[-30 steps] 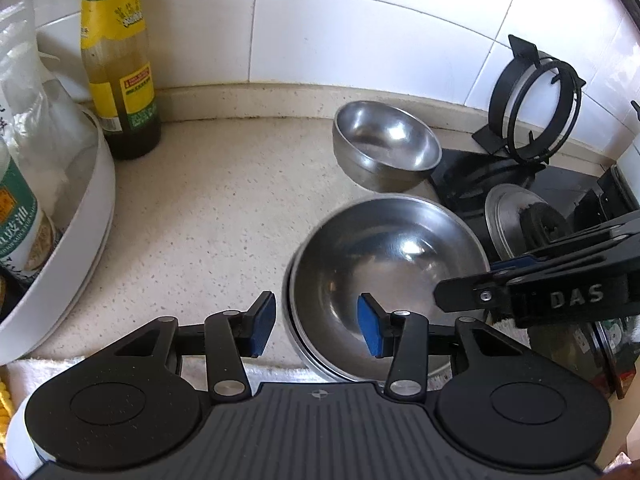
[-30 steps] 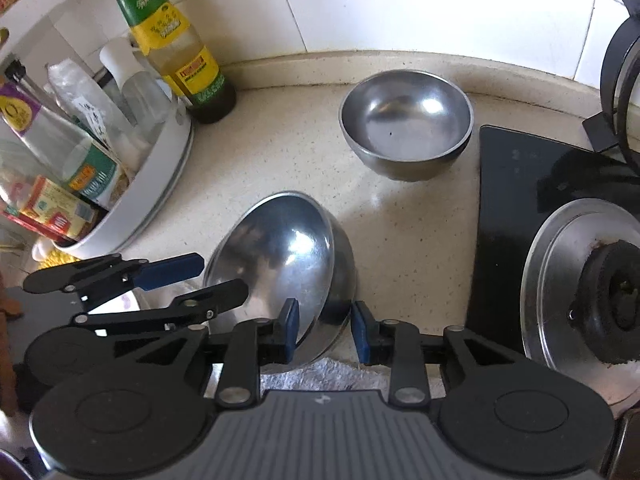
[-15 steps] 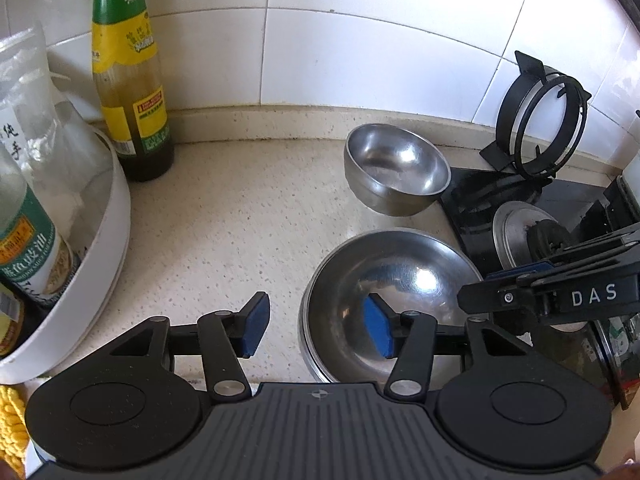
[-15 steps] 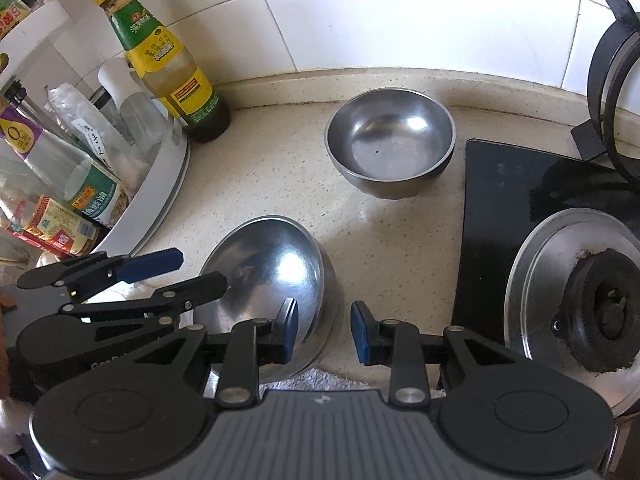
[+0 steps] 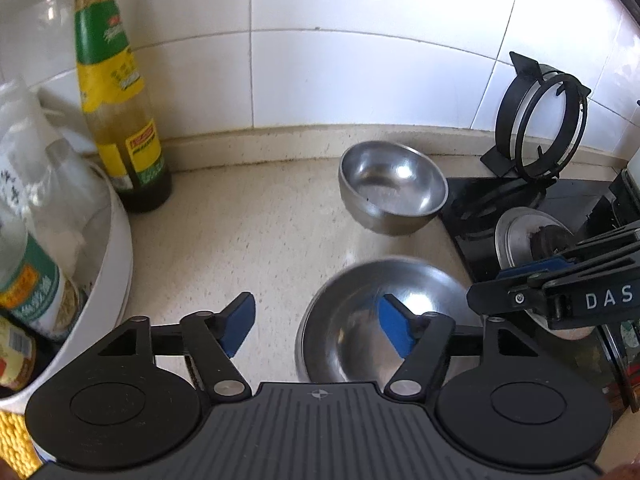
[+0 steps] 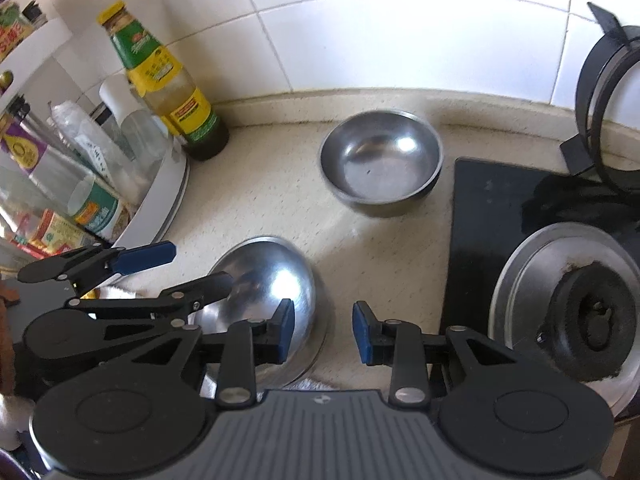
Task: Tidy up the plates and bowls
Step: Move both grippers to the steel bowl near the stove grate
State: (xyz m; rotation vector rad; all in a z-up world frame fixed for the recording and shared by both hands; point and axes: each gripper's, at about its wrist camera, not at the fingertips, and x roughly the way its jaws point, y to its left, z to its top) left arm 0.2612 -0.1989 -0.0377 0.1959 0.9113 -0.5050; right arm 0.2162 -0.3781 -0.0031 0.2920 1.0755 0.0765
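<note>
White tub (image 5: 116, 248) at far left, packed with bottles and packets. Just beside it, against the tiled wall, a tall sauce bottle (image 5: 120, 120) with yellow cap and green-and-yellow label, upright on the speckled cream counter (image 5: 240, 240).

Next, at the near edge of the counter, the left gripper (image 5: 316, 322): spread wide, gripping nothing, astride the left rim of the large steel bowl (image 5: 360, 320). Left blue pad over bare counter, right blue pad over the bowl's hollow. Whether either pad touches metal, cannot tell. Seen from the right wrist view as two black fingers reaching in over the bowl's left side (image 6: 180, 270).

Large steel bowl itself low in both views, mouth up, at the counter's front. From the right wrist view, a second rim visible around its lower right edge, and a scrap of white cloth (image 6: 316, 384) at its near side.

Then the right gripper (image 6: 324, 332), likewise parted and holding nothing: left pad over the large bowl's right edge, right pad over counter, between that bowl and the hob.

Farther back, near the wall and apart from the large bowl, the small steel bowl (image 6: 382, 164), upright, just beside the corner of the black glass hob (image 6: 480, 220).

On the hob, a round burner (image 6: 592, 312) in a silver dish. At far right, a black pan-support ring (image 5: 540, 128) stood on edge against the tiles.
</note>
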